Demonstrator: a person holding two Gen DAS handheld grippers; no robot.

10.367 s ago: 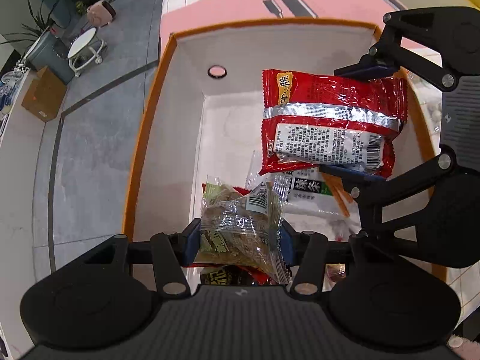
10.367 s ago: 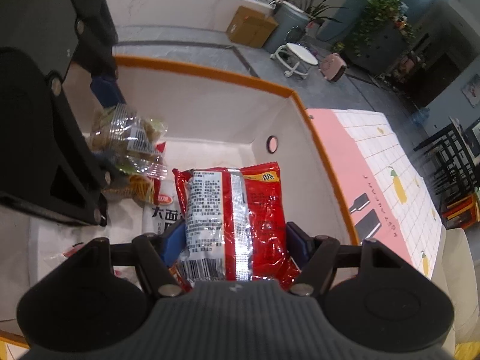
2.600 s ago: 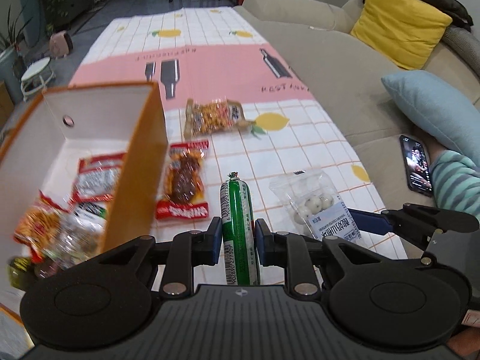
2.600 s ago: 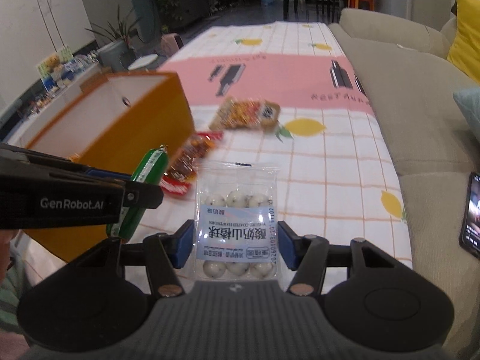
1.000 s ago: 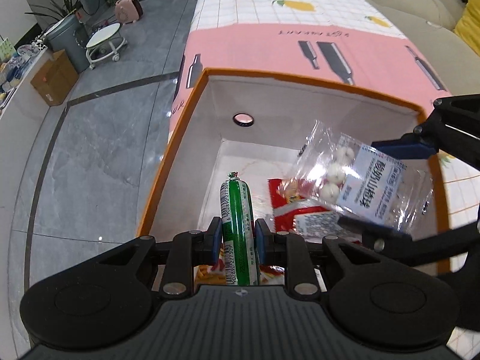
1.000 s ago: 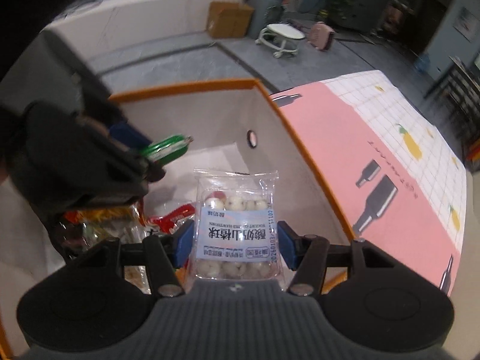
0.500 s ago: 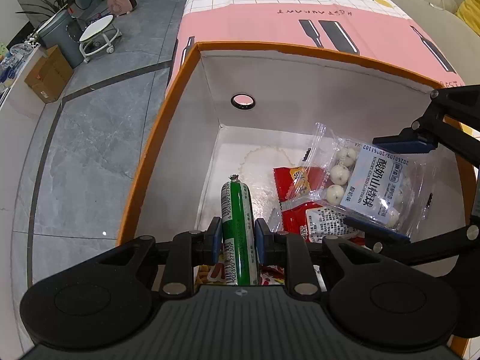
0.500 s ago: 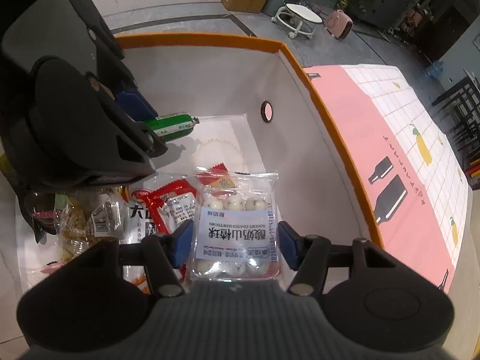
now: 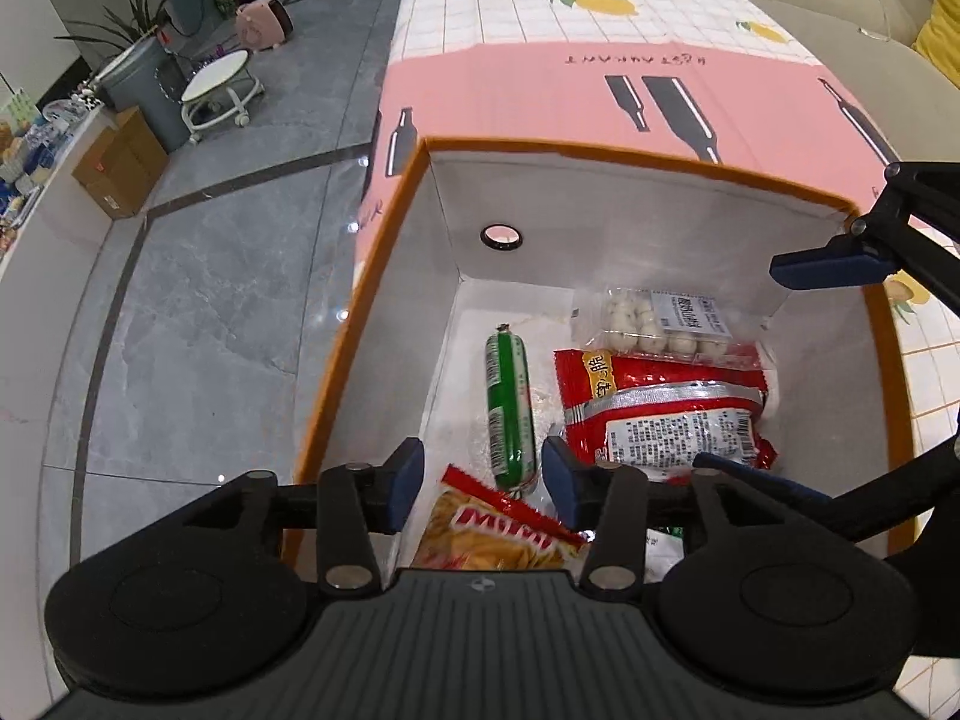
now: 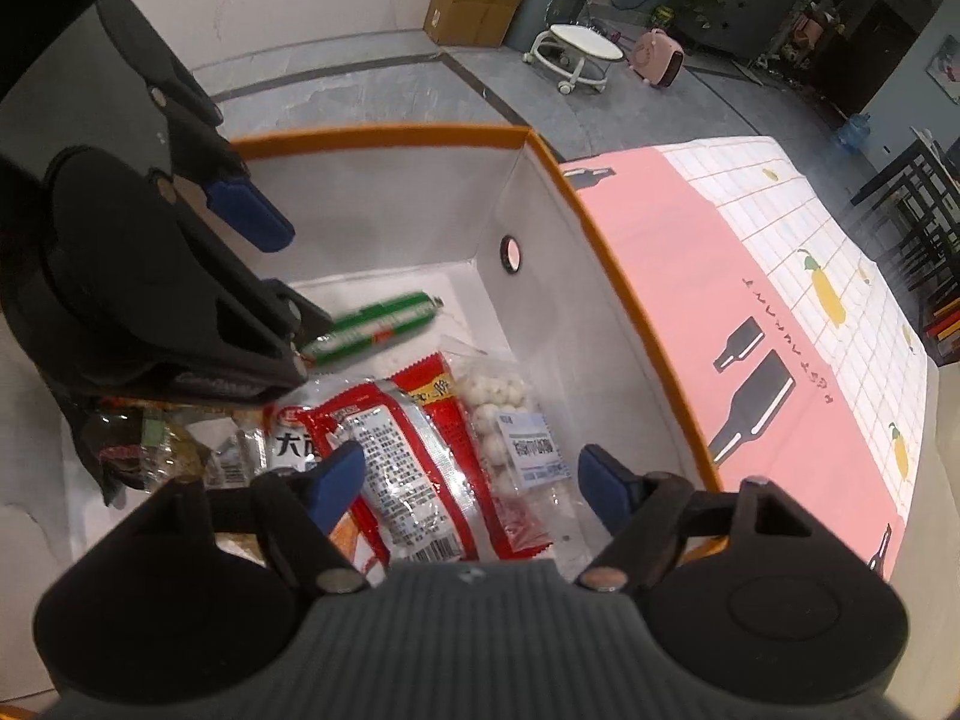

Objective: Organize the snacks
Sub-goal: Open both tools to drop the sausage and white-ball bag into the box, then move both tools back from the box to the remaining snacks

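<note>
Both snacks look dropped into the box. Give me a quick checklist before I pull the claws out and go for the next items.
1. Left claw jaws just opened, nothing between the pads: ok.
2. Right claw jaws just opened, holding nothing: ok.
3. Green sausage lying on the floor of the box, clear of the left claw: ok.
4. Bag of white balls resting inside by the far wall, partly on the red packet: ok.
5. Nothing hanging over the orange rim: ok.
6. Snacks left on the tablecloth: cannot tell; the visible part shows none.
</note>
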